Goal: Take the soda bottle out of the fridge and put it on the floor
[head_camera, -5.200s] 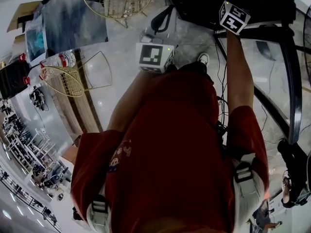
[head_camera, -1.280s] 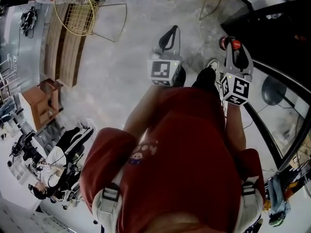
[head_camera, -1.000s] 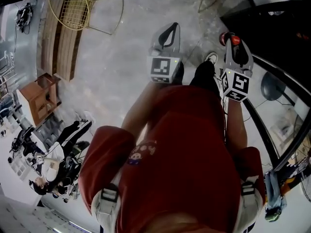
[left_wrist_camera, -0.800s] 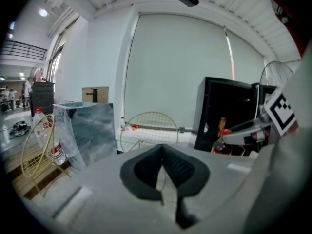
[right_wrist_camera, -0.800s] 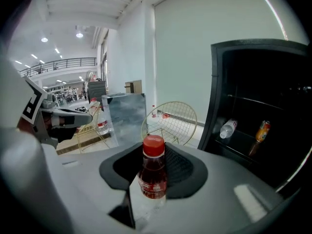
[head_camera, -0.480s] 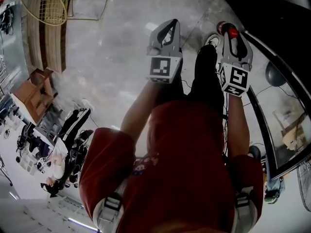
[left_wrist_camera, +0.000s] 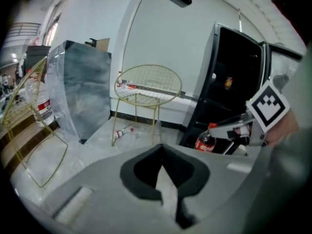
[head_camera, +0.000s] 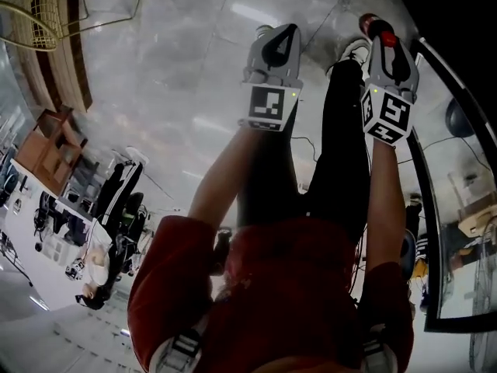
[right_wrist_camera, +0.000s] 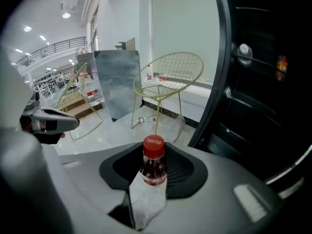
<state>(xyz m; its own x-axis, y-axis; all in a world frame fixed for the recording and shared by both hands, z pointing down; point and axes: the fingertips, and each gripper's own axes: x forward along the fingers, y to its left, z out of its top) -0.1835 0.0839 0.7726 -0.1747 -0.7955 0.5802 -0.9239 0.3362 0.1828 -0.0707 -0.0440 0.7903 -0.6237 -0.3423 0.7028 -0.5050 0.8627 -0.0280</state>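
The soda bottle, dark cola with a red cap, stands upright between the pads of my right gripper, which is shut on its neck. From the head view the right gripper is at the upper right above the pale floor, and the bottle's cap pokes out past its tip. My left gripper hangs beside it, shut, with nothing in it. The left gripper view shows its jaws met at the tips and, to the right, the bottle. The black fridge stands just behind the bottle.
A gold wire chair stands on the floor ahead, with a small bottle lying under it. A grey panel leans at the left. A wooden bench and stool are at the far left, and the fridge's edge at the right.
My right gripper has come out of the fridge with the bottle in it. Both grippers have moved forward and up in the head view, and the legs below them show more.
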